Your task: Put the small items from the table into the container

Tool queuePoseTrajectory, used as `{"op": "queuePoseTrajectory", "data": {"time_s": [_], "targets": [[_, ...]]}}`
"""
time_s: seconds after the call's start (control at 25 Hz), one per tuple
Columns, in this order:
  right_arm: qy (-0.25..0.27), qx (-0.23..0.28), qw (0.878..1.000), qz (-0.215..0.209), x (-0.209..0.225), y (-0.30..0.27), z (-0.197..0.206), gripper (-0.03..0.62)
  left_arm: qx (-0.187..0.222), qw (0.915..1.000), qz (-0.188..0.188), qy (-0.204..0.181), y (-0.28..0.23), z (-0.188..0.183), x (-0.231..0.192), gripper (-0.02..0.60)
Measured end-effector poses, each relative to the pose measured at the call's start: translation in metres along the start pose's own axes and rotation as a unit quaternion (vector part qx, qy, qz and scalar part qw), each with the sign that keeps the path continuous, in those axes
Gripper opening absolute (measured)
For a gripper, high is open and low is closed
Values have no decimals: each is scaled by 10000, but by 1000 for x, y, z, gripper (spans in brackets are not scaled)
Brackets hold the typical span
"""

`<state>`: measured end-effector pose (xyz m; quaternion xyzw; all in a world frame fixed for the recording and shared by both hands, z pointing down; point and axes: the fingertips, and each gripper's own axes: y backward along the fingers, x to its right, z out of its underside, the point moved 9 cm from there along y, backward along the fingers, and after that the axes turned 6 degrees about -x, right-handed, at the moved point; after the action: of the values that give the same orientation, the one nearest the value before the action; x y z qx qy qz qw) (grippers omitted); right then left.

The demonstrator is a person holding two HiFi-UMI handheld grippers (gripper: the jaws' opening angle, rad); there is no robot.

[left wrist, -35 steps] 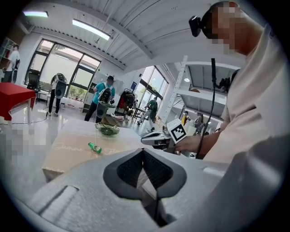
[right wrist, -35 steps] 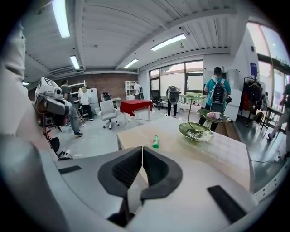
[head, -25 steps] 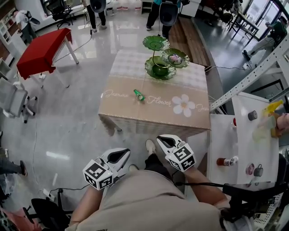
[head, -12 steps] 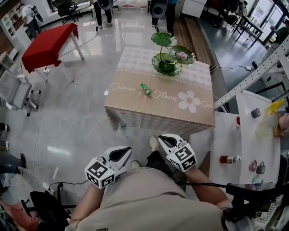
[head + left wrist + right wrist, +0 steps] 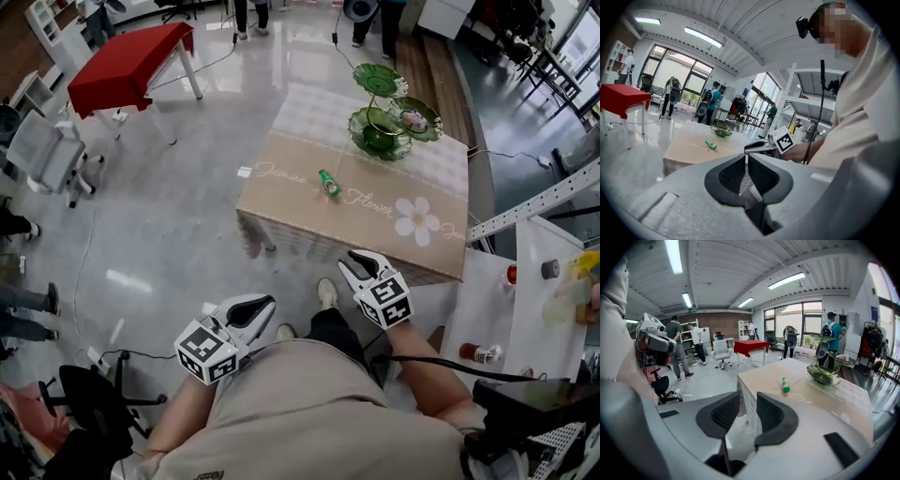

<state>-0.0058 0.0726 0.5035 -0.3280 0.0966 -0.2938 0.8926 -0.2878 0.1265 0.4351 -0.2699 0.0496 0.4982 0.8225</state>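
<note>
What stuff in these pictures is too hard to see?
Head view: the pink thing in the green tiered dish is too small to name.
Head view: the label on the green bottle is too tiny to read.
Head view: the yellow object on the white shelf is cut off by the right edge.

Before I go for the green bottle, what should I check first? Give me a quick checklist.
1. Right gripper empty, jaws opening: ok.
2. Left gripper shut, nothing in it: ok.
3. Green bottle lying on the table, nothing beside it: ok.
4. Bottle close to a gripper: not ok, the table stands well ahead of both.
5. Tiered green dish upright at the table's far end: ok.
</note>
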Motion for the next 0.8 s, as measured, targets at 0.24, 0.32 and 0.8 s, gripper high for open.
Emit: {"op": "queuePoseTrajectory", "data": {"time_s": [0.24,0.32,0.8], "targets": [[-13,-159,9998,125,73,-66,-19,163,-20,9996,-221,194,-23,-20,-18,11],[-13,-258,9996,142,94,-91,-22,173,-32,9991,-339,261,-29,-26,-22,11],[-16,-835,9965,31,173,-215,-24,207,-128,9917,-1106,643,-61,-60,-44,10]]}}
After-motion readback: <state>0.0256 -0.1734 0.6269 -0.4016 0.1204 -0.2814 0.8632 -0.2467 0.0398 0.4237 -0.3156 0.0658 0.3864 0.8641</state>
